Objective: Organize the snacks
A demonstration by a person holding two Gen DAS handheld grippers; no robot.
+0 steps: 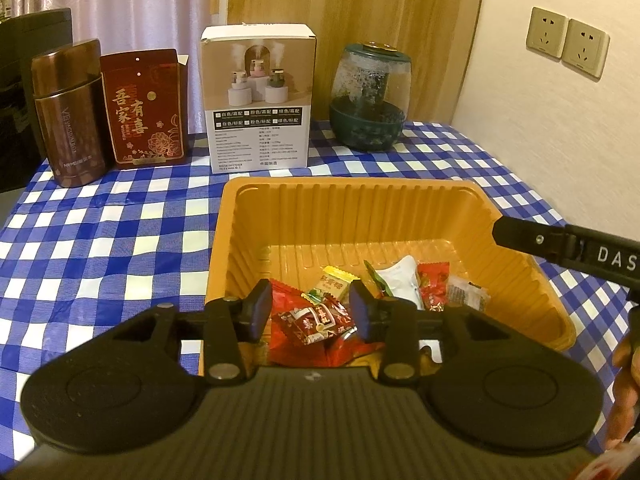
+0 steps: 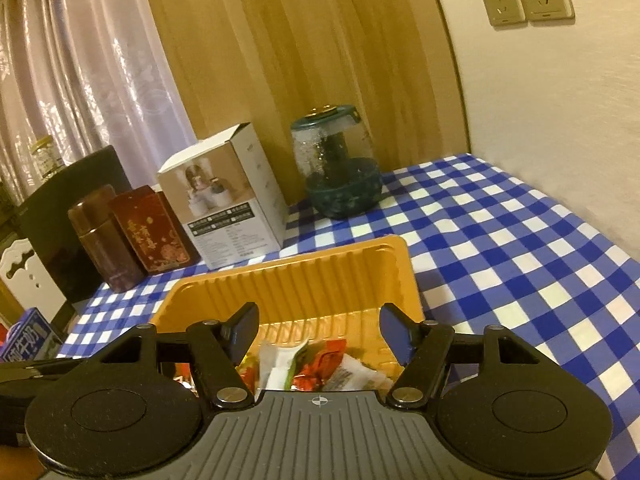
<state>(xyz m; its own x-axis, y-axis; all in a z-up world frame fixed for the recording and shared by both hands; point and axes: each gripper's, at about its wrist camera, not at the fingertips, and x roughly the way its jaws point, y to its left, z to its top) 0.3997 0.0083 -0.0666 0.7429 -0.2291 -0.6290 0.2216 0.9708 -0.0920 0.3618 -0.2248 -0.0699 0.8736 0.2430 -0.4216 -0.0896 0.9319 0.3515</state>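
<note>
Hovering both grippers, left [image 1: 310, 310] and right [image 2: 318, 334], with jaws spread wide and empty over the snacks [image 1: 320, 312] heaped in the orange tray [image 1: 344, 208], I am risking them colliding or tipping the light tray.

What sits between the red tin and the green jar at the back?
A white carton stands between the red tin and green jar, clearest in the left wrist view.

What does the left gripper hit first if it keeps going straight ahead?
Probably the red snack packet lying between the open left gripper fingers in the orange tray; the tray's far wall is behind it. Depth is uncertain.
</note>
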